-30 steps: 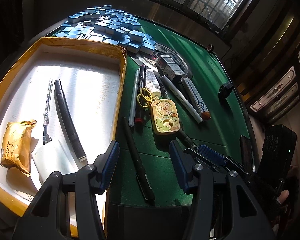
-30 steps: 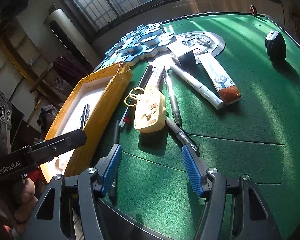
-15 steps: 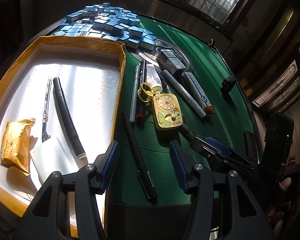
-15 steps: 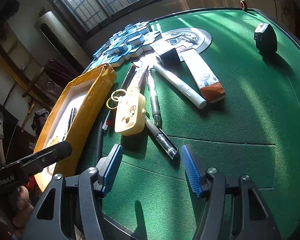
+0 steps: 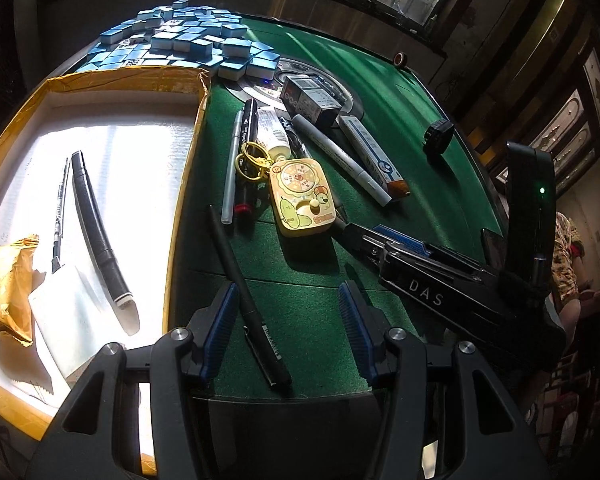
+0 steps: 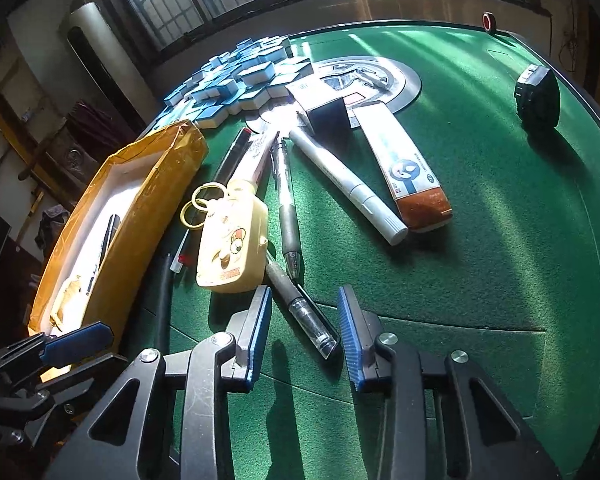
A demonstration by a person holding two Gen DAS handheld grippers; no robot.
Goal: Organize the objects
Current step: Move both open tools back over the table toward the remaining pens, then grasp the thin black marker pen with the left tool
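A shallow yellow-rimmed box (image 5: 188, 152) lies at the left on the green table; it holds a black pen (image 5: 96, 232), a thin pen, a snack packet (image 5: 8, 284) and a white packet. Beside it lie pens, a white tube, a yellow keychain toy (image 5: 304, 196) and a white marker (image 5: 340, 156). My left gripper (image 5: 284, 328) is open over a long black pen (image 5: 244, 300). My right gripper (image 6: 304, 332) is open, its fingers on either side of a pen with a clear cap (image 6: 304, 312) beside the toy (image 6: 232, 252). The right gripper also shows in the left wrist view (image 5: 384, 242).
A heap of blue mahjong tiles (image 5: 188, 44) lies at the far side, next to the round centre plate (image 6: 380, 80). A small dark box (image 5: 316, 100), an ointment box (image 6: 408, 172), a black clip-like object (image 6: 538, 94) and a red tape roll (image 6: 489, 22) also lie on the felt.
My right gripper has moved forward and down, so the clear-capped pen now lies between its fingers, which have narrowed. My left gripper has shifted only slightly and stays open.
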